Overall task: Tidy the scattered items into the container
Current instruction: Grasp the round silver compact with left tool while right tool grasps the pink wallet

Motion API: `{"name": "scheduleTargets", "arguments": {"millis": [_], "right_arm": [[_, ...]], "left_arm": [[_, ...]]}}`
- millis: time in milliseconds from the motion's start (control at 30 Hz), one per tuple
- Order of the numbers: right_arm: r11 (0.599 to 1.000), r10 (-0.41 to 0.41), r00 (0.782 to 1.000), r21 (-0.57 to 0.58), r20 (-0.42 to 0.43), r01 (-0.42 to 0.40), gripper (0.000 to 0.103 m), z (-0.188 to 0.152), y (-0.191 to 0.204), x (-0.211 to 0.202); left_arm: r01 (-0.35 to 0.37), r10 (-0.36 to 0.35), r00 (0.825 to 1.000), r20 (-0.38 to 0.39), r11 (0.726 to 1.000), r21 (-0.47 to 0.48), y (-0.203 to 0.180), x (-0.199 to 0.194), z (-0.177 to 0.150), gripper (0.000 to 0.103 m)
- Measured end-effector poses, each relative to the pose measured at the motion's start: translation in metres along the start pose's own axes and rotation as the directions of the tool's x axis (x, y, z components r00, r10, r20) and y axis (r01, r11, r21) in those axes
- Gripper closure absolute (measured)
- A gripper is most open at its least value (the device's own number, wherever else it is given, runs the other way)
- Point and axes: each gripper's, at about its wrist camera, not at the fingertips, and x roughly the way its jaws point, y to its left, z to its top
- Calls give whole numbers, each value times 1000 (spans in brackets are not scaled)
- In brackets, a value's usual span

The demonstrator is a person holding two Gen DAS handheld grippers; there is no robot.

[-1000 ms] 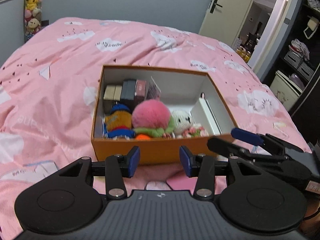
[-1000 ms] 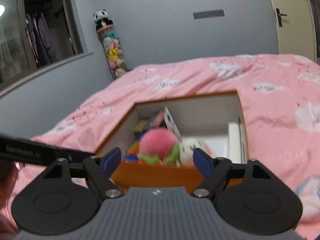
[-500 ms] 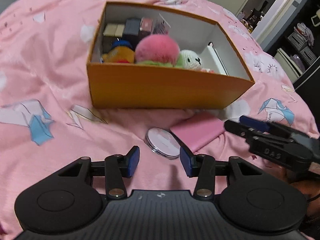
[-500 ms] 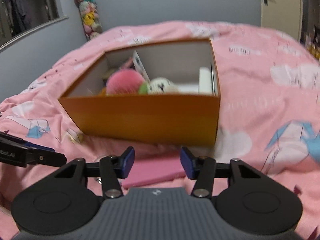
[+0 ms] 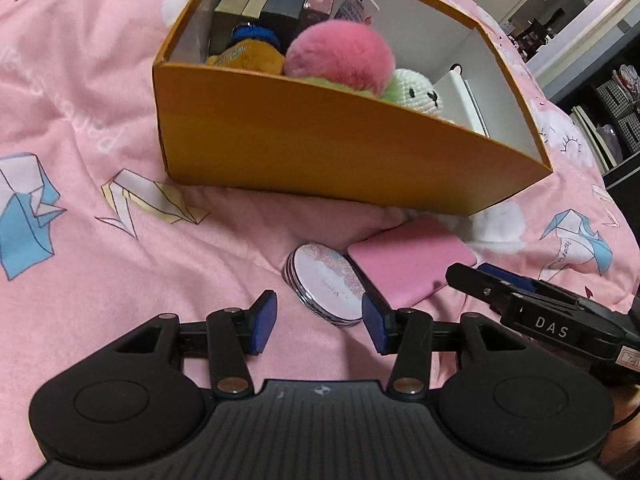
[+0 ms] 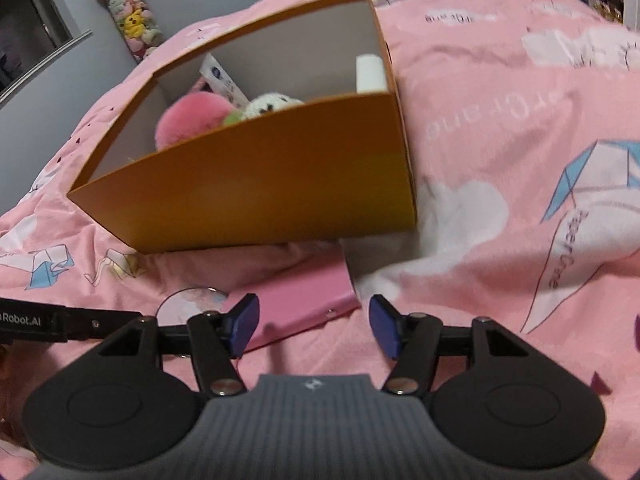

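Note:
An orange box stands on the pink bedspread, holding a pink plush, a white knitted toy, an orange-and-blue plush and small cartons. In front of it lie a round compact and a flat pink case. My left gripper hovers just short of the compact, jaws opening, pads touching nothing. My right gripper hovers over the near edge of the pink case, jaws opening, nothing gripped. The compact shows at its left.
The box sits tilted on soft, wrinkled bedding. Each gripper shows in the other's view: the right gripper beside the case, the left gripper low at the left. Shelves stand beyond the bed; a column of stuffed toys hangs on the wall.
Both grippers have sunk toward the bed and tipped downward. The box has slid up in both views, and the compact and pink case have come into sight close ahead.

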Motion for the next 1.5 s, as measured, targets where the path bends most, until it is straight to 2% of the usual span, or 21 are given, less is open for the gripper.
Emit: {"name": "scheduleTargets", "arguments": {"millis": [267, 467, 533, 600, 700, 867, 1033, 1333, 1500], "right_arm": [[1000, 19, 998, 7, -57, -19, 32, -1, 0, 17], [999, 34, 998, 22, -62, -33, 32, 0, -2, 24], [999, 36, 998, 15, -61, -35, 33, 0, -1, 25], [999, 37, 998, 11, -56, -36, 41, 0, 0, 25], [999, 34, 999, 14, -36, -33, 49, 0, 0, 21], [999, 32, 999, 10, -9, -32, 56, 2, 4, 14], [998, 45, 999, 50, -27, -44, 55, 6, 1, 20], [994, 61, 997, 95, -41, -57, 51, 8, -2, 32], [991, 71, 997, 113, -21, -68, 60, 8, -4, 27]], "left_arm": [[41, -43, 998, -44, 998, -45, 12, 20, 1, 48], [85, -91, 994, -61, 992, -93, 19, 34, 5, 48], [99, -106, 992, -64, 990, -103, 20, 37, 7, 49], [96, -104, 993, -60, 989, -114, 21, 39, 7, 62], [90, -96, 994, -45, 989, -114, 22, 36, 6, 68], [101, -102, 995, -8, 990, -101, 19, 29, 6, 72], [112, -111, 994, 9, 990, -82, 12, 28, 11, 72], [117, -121, 992, -20, 985, -130, 14, 43, 14, 75], [94, -95, 995, -4, 989, -113, 12, 36, 10, 84]]}}
